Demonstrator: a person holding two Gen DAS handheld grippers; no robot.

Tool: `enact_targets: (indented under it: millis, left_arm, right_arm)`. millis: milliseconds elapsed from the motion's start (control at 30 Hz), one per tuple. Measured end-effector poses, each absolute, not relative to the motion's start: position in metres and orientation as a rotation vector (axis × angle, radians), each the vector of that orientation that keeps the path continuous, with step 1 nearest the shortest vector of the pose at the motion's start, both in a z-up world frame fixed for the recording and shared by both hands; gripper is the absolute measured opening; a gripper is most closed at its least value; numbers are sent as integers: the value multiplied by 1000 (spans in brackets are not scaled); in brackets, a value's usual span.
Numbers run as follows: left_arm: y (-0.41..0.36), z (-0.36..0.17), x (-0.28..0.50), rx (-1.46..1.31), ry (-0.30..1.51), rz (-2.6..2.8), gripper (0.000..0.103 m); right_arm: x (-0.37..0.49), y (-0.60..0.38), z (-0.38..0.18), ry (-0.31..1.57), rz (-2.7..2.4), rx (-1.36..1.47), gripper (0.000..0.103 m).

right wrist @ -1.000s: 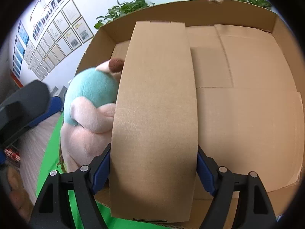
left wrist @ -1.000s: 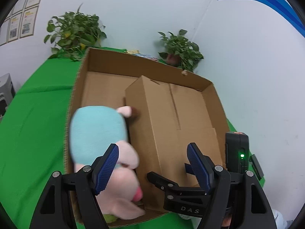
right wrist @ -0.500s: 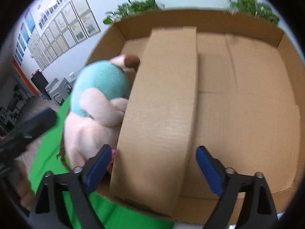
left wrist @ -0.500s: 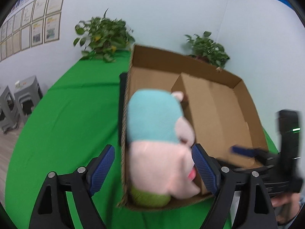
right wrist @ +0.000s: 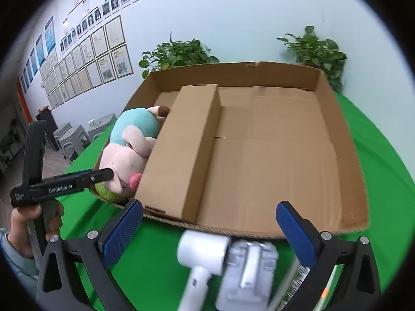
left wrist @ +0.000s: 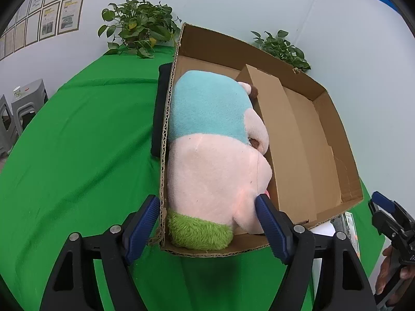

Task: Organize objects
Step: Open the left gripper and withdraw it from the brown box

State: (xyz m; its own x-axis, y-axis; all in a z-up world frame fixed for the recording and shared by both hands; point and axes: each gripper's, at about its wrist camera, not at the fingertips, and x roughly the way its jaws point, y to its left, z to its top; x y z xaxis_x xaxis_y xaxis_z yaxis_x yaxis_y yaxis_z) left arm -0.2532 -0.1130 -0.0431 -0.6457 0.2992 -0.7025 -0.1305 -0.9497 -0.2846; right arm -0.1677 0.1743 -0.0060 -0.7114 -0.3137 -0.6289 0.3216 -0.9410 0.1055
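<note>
Both grippers have pulled back from the big brown cardboard tray (right wrist: 337, 155). Inside on the left lie the pink and blue plush pig (left wrist: 215, 160) and the long brown box (right wrist: 186, 150). Outside, near, waits the white hair dryer (right wrist: 205, 259). The right gripper (right wrist: 207, 228) just opened wide, empty. The left gripper (left wrist: 207, 223) just closed a little around the pig and the tray's left wall; its pads do not press.

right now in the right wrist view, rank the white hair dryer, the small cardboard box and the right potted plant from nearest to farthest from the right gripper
1. white hair dryer, on the green cloth between the right gripper's fingers.
2. small cardboard box, inside the big carton, left of middle.
3. right potted plant, behind the carton.
</note>
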Motion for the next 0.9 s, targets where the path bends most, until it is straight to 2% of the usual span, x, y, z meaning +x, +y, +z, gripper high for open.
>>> enact_targets:
  millis: [200,300,433,533,600,633,667,700,767,800,833,900]
  left_arm:
    - [-108,-42,-248,-1190,-296,2673,73]
    - [-102,-24,-225,-1066,-240,2812,75]
    - [-76,11,-175,-801,-160,2925,102]
    - [-53,28,-136,-654,-157,2933,103]
    - [-35,36,-114,-619,-120,2932,103]
    - [-30,38,-106,-615,-114,2939,101]
    - [-26,40,-99,-609,-106,2941,92]
    - [-19,42,-93,-601,-89,2935,81]
    - [-6,45,-88,-658,-75,2887,23]
    - [0,46,-87,-690,-94,2838,9]
    - [5,47,-86,-699,-104,2818,3]
    - [16,51,-77,-675,-77,2826,3]
  right_arm:
    - [-151,186,-2,35,-2693,928,102]
    - [-142,193,1,42,-2719,895,102]
    - [-129,199,3,30,-2761,849,102]
    - [-121,205,4,-11,-2792,800,102]
    - [-114,210,5,-35,-2827,760,98]
    - [-111,212,6,-44,-2838,747,85]
    - [-110,214,6,-47,-2845,752,67]
    - [-109,214,4,-49,-2846,769,58]
    - [-108,215,1,-49,-2838,796,20]
    - [-107,216,-1,-46,-2835,812,12]
    - [-105,217,-2,-47,-2838,823,10]
    - [-99,219,-4,-54,-2839,829,10]
